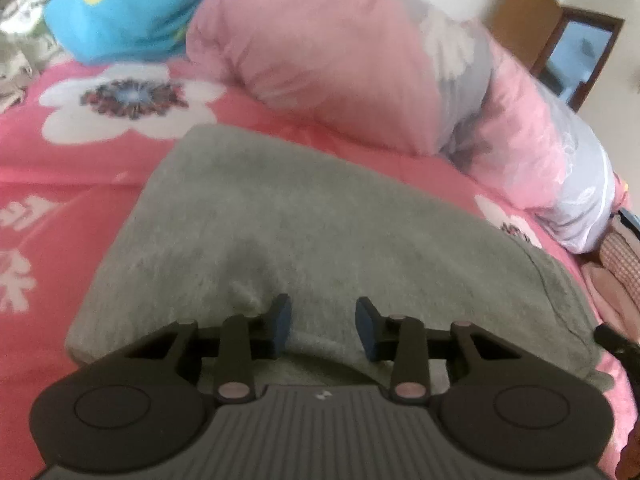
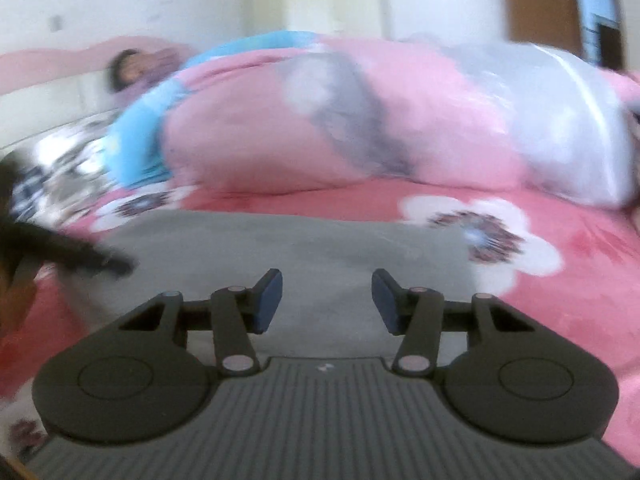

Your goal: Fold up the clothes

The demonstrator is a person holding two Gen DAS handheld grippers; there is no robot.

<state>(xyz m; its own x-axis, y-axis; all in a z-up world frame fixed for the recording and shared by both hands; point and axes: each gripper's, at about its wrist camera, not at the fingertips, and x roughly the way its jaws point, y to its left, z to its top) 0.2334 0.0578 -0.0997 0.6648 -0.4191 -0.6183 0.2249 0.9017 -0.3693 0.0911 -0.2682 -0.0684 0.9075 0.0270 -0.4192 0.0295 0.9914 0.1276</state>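
Note:
A grey fleecy garment [image 1: 280, 220] lies folded flat on the pink flowered bedsheet [image 1: 80, 184]. My left gripper [image 1: 323, 312] hovers low over its near part, open, with blue pads [image 1: 282, 320] apart and only a small grey ridge of cloth lying below the gap. In the right wrist view the same garment [image 2: 300, 240] stretches across the middle. My right gripper [image 2: 327, 284] stands open above its near edge, nothing pinched. A dark blurred shape [image 2: 80, 256] at the left reaches onto the garment; it looks like the other gripper.
A bulky pink and grey quilt [image 1: 340, 60] and a blue pillow [image 1: 120, 12] are heaped behind the garment. A checked cloth [image 1: 620, 264] lies at the right bed edge. A wooden cabinet [image 1: 532, 12] stands beyond the bed. A white flower print [image 2: 480, 228] marks the sheet to the right.

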